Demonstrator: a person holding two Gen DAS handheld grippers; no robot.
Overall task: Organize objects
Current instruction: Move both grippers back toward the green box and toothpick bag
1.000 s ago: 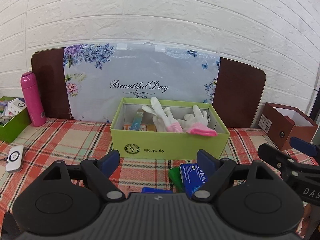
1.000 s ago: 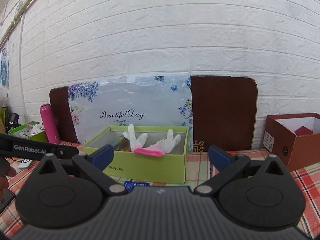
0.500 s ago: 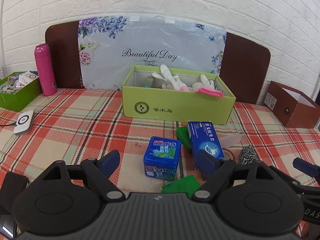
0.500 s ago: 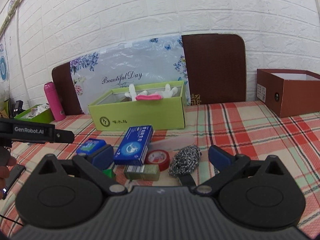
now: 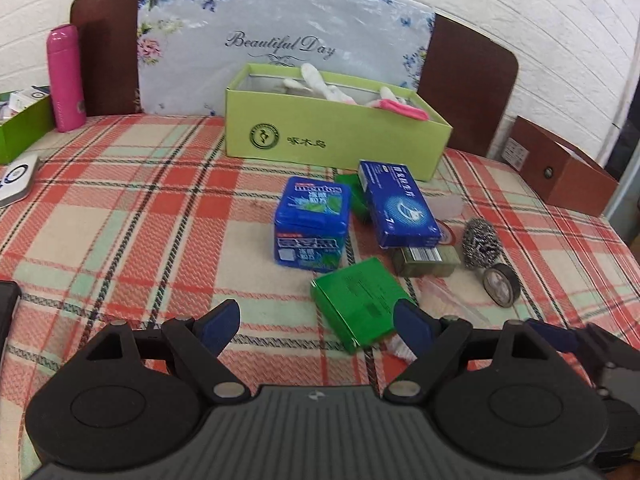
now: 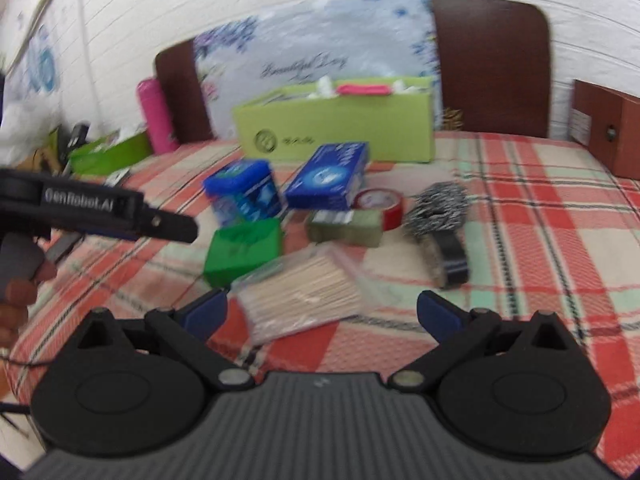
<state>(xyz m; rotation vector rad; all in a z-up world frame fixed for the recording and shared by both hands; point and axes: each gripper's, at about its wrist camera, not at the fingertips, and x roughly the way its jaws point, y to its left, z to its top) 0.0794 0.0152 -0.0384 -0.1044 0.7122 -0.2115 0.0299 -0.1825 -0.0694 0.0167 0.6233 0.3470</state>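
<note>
Left gripper [image 5: 316, 324]: jaws wide apart, empty, above green box [image 5: 358, 303].
Right gripper [image 6: 322, 314]: jaws wide apart, empty, above toothpick bag [image 6: 304, 295].

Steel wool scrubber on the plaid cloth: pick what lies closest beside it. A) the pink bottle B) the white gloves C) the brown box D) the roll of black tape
D: the steel wool scrubber sits right next to the roll of black tape, while the other three things stand far off at the table's back and sides.
</note>
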